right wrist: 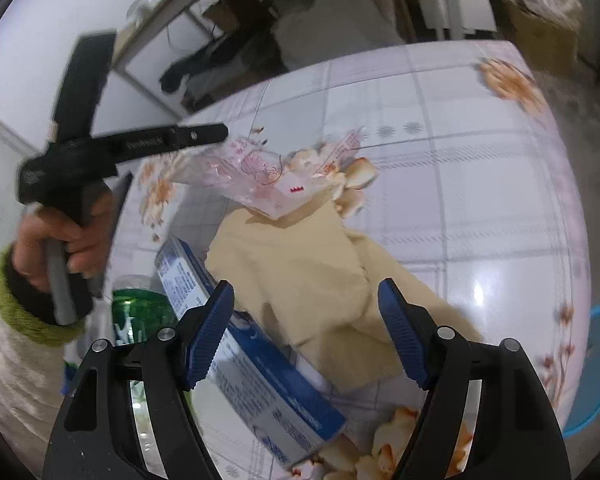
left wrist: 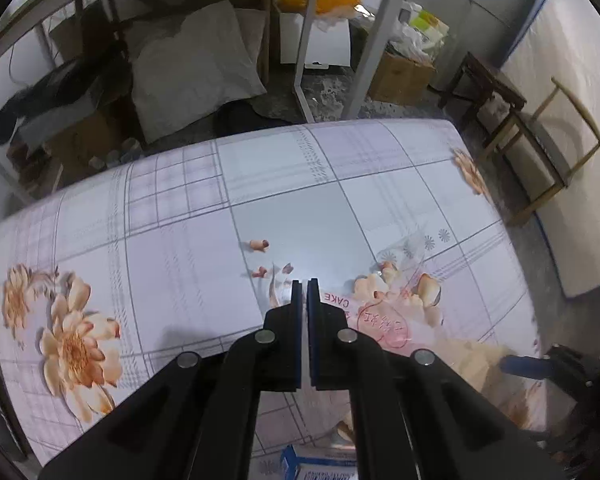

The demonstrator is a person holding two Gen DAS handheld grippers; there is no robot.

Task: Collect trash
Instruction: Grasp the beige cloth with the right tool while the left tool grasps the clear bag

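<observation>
Centrally, a floral tablecloth [left wrist: 172, 248] covers the table; its far edge and right corner border bare floor, and the cloth's far half lies open. Left gripper [left wrist: 304, 284]: clenched on a clear printed wrapper [right wrist: 268, 172], lifted clear of the cloth, long axis running sideways from the tips toward the right in the right wrist view. Right gripper [right wrist: 306, 328]: released, jaws wide, hanging over a beige cloth [right wrist: 300, 272]. Beside it: blue-and-white carton [right wrist: 256, 376], long axis diagonal; green can [right wrist: 140, 316] near the table's left edge.
</observation>
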